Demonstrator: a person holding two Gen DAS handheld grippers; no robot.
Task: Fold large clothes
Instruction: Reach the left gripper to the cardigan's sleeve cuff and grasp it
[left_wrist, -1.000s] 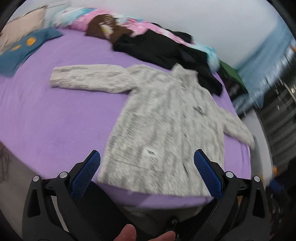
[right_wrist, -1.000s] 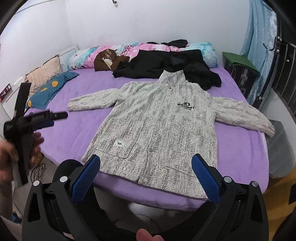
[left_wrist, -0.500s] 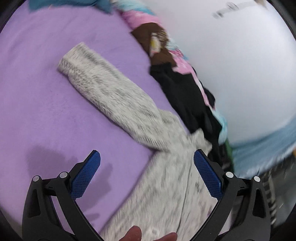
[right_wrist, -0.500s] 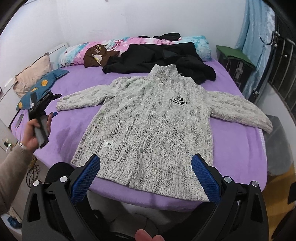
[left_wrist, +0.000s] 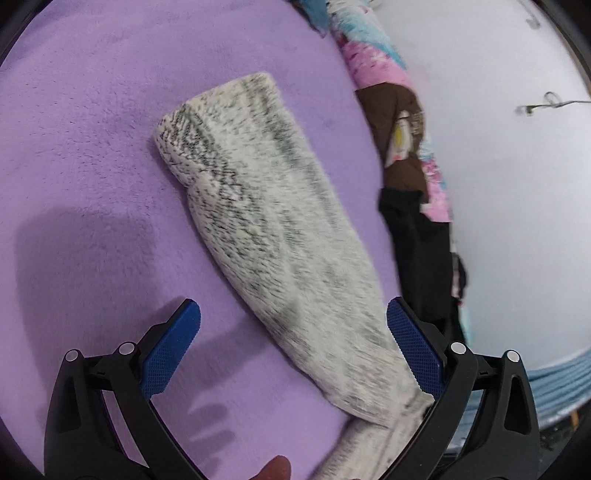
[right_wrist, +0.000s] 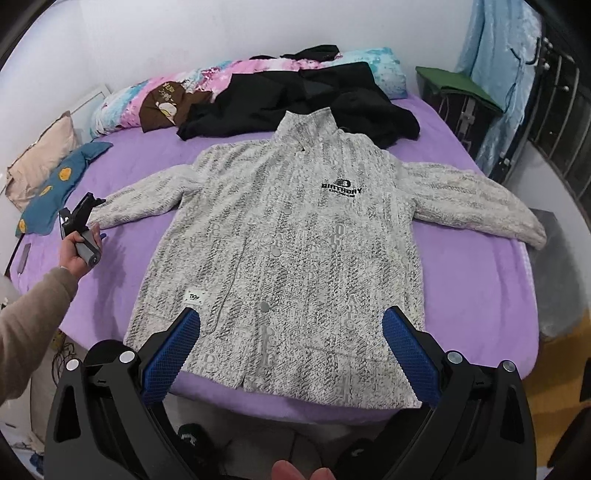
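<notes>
A large grey-white fleece jacket (right_wrist: 295, 240) with a black chest logo lies face up and spread flat on the purple bed (right_wrist: 480, 295), sleeves out to both sides. My left gripper (left_wrist: 293, 343) is open and empty, low over the jacket's left sleeve (left_wrist: 266, 221), with the cuff just ahead of it. It also shows in the right wrist view (right_wrist: 79, 218), held at the cuff. My right gripper (right_wrist: 290, 350) is open and empty, above the jacket's bottom hem at the bed's near edge.
Black clothes (right_wrist: 295, 99), a brown garment (right_wrist: 166, 107) and a pink-blue pillow (right_wrist: 122, 103) lie along the wall. A teal cushion (right_wrist: 55, 184) and beige pillow (right_wrist: 40, 155) lie at the left. A dark cabinet (right_wrist: 458, 107) stands at the right.
My left gripper has swung left and down from over the jacket's body to the left sleeve cuff. My right gripper has moved slightly closer to the hem. Both stay open.
</notes>
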